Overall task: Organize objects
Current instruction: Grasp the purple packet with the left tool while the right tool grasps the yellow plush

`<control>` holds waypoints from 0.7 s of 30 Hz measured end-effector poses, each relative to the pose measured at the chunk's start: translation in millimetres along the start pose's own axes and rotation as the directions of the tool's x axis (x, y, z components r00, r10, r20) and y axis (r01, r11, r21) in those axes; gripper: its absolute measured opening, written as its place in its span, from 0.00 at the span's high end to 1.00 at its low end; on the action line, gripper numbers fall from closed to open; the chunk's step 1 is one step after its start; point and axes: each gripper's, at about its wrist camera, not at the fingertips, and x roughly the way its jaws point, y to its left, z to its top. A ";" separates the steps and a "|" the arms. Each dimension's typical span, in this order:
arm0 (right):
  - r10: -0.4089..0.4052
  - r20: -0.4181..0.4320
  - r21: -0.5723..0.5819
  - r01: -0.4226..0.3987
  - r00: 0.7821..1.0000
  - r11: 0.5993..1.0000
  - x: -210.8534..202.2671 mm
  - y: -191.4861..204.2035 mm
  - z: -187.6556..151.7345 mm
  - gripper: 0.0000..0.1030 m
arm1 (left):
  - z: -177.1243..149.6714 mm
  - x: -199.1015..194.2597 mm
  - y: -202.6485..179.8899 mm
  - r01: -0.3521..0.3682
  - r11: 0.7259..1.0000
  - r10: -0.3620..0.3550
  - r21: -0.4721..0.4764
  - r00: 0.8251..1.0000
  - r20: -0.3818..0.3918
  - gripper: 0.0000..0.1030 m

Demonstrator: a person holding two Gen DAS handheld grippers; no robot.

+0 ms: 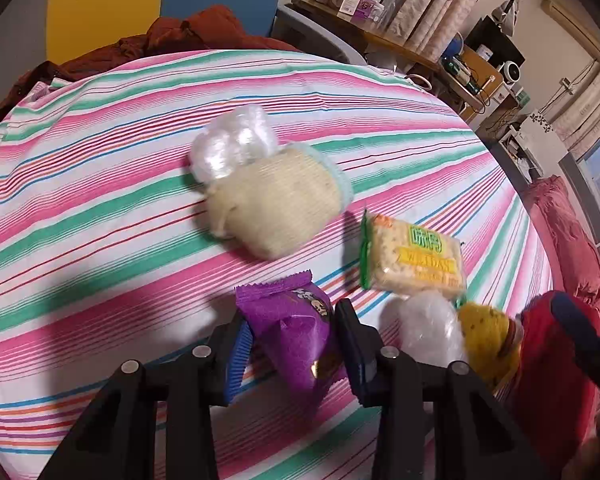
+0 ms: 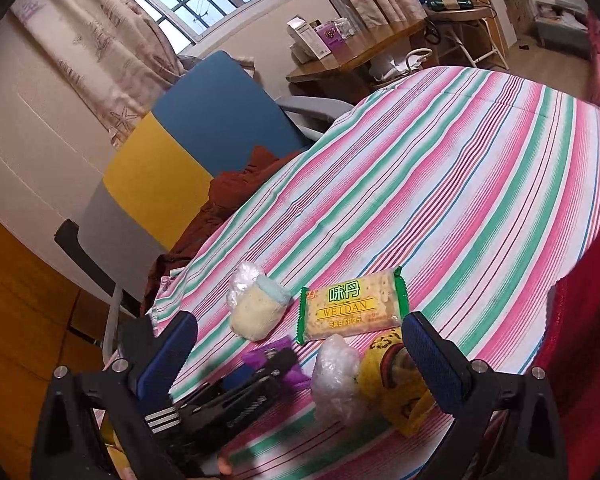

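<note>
A striped pink, green and white cloth (image 1: 100, 200) covers the bench. Far on it lies a cream knitted sock (image 1: 276, 204), right of it a green-edged cracker packet (image 1: 414, 258). Nearest, the left claw (image 1: 296, 344) pinches a purple foil snack packet (image 1: 296, 332). The right claw (image 2: 300, 354) stands spread.

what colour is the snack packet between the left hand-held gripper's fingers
Purple, a crinkly foil snack packet with a small printed picture near its top; the left wrist view shows it best.
</note>
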 end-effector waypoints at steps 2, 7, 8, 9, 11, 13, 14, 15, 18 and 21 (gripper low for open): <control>-0.003 -0.001 0.005 0.003 1.000 1.000 0.9 -0.3 0.0 0.00 | -8.1 -7.8 5.0 -0.008 1.000 0.007 0.016 1.000 0.011 0.60; 0.006 -0.008 0.028 -0.006 1.000 1.000 1.4 -4.3 0.5 0.00 | -39.3 -33.3 24.9 -0.006 1.000 0.005 0.019 1.000 0.028 0.60; 0.009 -0.009 0.034 -0.008 1.000 0.999 1.3 -5.6 0.9 0.00 | -42.4 -35.2 27.3 -0.003 1.000 0.002 0.015 1.000 0.031 0.60; 0.014 -0.010 0.041 -0.014 1.000 0.999 1.2 -6.9 1.2 0.00 | -48.3 -39.7 30.7 0.001 1.000 -0.001 0.010 0.999 0.034 0.60; 0.034 -0.015 0.065 -0.033 0.999 0.997 1.8 -11.3 2.2 0.00 | -60.3 -47.4 35.6 0.003 1.000 -0.003 0.015 0.999 0.044 0.60; 0.046 -0.022 0.088 -0.044 0.999 0.995 2.7 -15.2 2.4 0.00 | -71.4 -55.2 40.5 0.001 1.000 -0.002 0.023 0.998 0.056 0.60; 0.047 -0.028 0.103 -0.044 0.998 0.994 4.0 -17.5 2.6 0.00 | -75.8 -57.8 43.3 0.004 1.000 -0.005 0.025 0.998 0.061 0.60; 0.046 -0.035 0.117 -0.042 0.998 0.992 5.4 -19.5 2.7 0.00 | -80.3 -60.5 46.5 0.010 1.000 -0.012 0.024 0.998 0.069 0.60; 0.044 -0.052 0.143 -0.036 0.998 0.989 8.5 -23.4 2.2 0.00 | -80.5 -58.0 46.8 0.019 1.000 -0.020 0.024 0.997 0.076 0.60; 0.014 -0.079 0.143 -0.003 0.997 0.990 12.3 -23.6 1.9 0.00 | -76.5 -55.0 43.2 0.014 0.999 -0.017 0.035 0.996 0.083 0.59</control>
